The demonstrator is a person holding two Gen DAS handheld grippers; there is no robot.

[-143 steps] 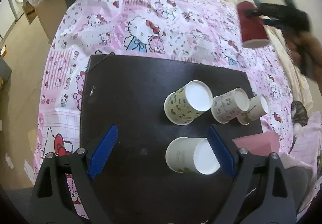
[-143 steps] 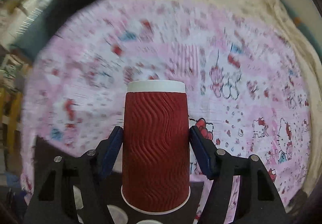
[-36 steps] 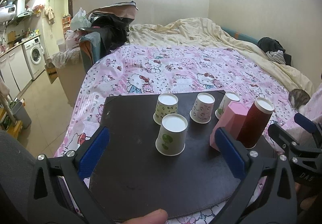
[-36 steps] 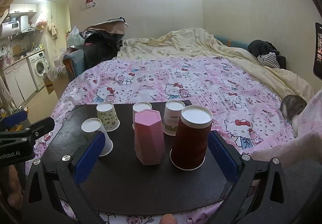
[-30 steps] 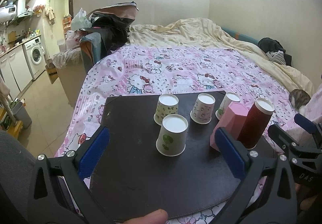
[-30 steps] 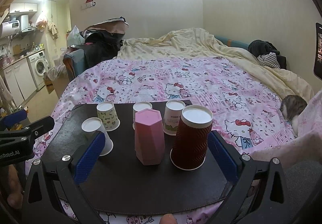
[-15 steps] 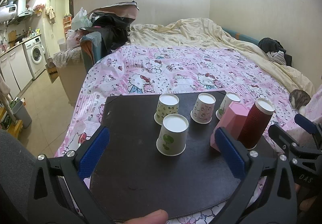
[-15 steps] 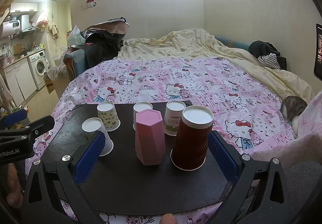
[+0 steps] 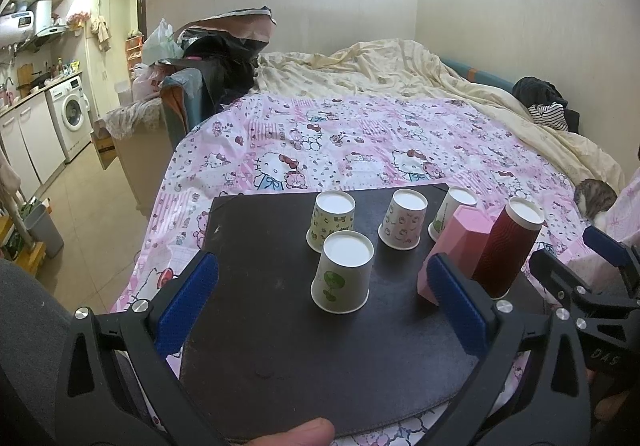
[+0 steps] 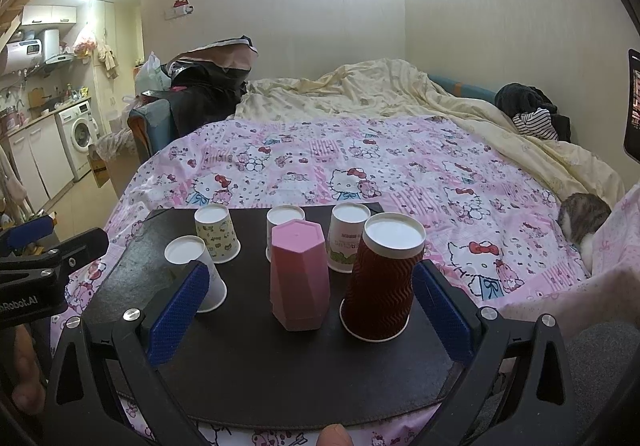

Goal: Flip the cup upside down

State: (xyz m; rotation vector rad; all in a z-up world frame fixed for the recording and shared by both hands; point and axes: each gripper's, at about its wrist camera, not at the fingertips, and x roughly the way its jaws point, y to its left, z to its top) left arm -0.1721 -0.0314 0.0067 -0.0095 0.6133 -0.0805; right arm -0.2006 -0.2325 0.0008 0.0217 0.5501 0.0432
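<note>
Now, cups: all six stand mouth-down on the mat (image 10: 248,350); long axes upright.
Red cup (image 10: 382,276): at 1 o'clock from the right tongs (image 10: 306,320), just ahead, nearest that hand.
Right tongs: spread wide, empty.
Left tongs (image 9: 320,310): spread wide, empty; green cup (image 9: 344,272) at 12 o'clock.
Room: bare mat near the front edge; pink cup (image 10: 298,274) crowds the red one.
Judgement: nothing left to flip.

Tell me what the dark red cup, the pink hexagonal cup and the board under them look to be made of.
Dark red cup: likely paper, matte, with a wavy ribbed sleeve and a white rolled rim at the bottom.
Pink hexagonal cup: probably plastic or silicone; smooth, opaque, evenly coloured facets with a soft sheen.
Board: dark, thin, matte mat, perhaps leatherette or rubber; its rounded edge hints at that.
</note>
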